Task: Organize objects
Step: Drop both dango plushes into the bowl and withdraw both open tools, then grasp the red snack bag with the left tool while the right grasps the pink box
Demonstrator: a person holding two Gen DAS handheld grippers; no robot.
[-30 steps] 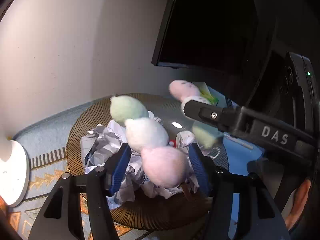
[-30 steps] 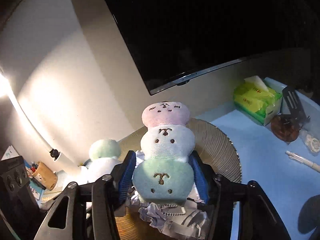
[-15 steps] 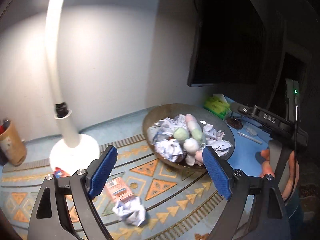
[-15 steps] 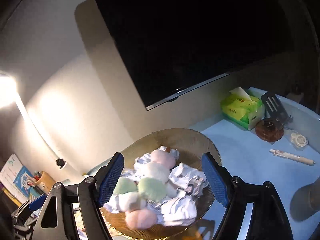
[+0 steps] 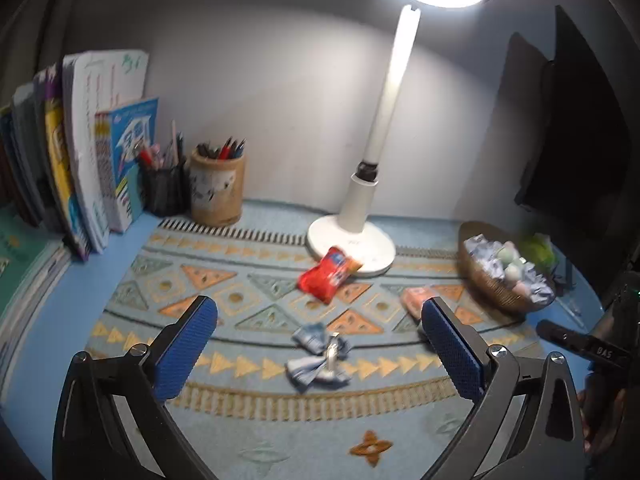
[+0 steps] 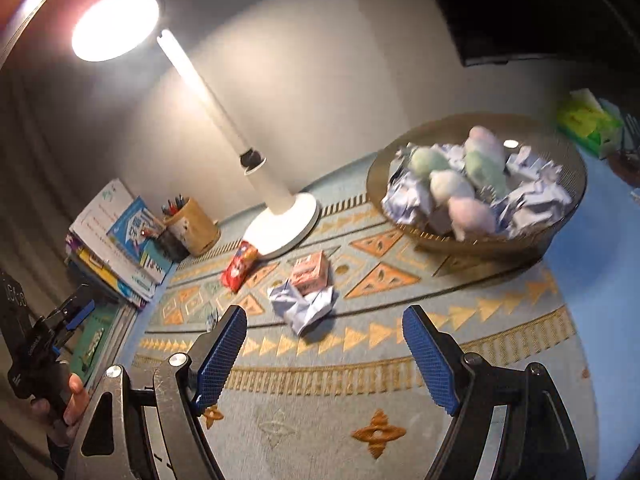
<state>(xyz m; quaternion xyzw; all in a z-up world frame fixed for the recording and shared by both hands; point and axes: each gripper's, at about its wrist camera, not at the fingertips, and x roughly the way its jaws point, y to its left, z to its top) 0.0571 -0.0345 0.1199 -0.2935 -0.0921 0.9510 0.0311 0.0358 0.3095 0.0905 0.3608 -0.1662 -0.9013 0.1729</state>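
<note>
Two pastel plush toys (image 6: 460,180) lie in the woven basket (image 6: 480,242) among crumpled paper; the basket also shows at the right of the left wrist view (image 5: 496,292). On the patterned mat lie a crumpled paper ball (image 6: 304,306), a pink box (image 6: 310,272) and a red snack packet (image 6: 240,266). In the left wrist view the red packet (image 5: 328,274) and the paper (image 5: 318,356) lie ahead. My left gripper (image 5: 320,354) is open and empty above the mat. My right gripper (image 6: 324,354) is open and empty, near the paper ball.
A white desk lamp (image 5: 352,240) stands at the back of the mat. A pen holder (image 5: 216,190) and upright books (image 5: 92,152) stand at the left. A green tissue pack (image 6: 588,122) and a dark monitor (image 5: 580,152) are at the right.
Both grippers let go of the plush toys into the basket, opened, and pulled back and leftward over the mat. The toys now lie among the paper.
</note>
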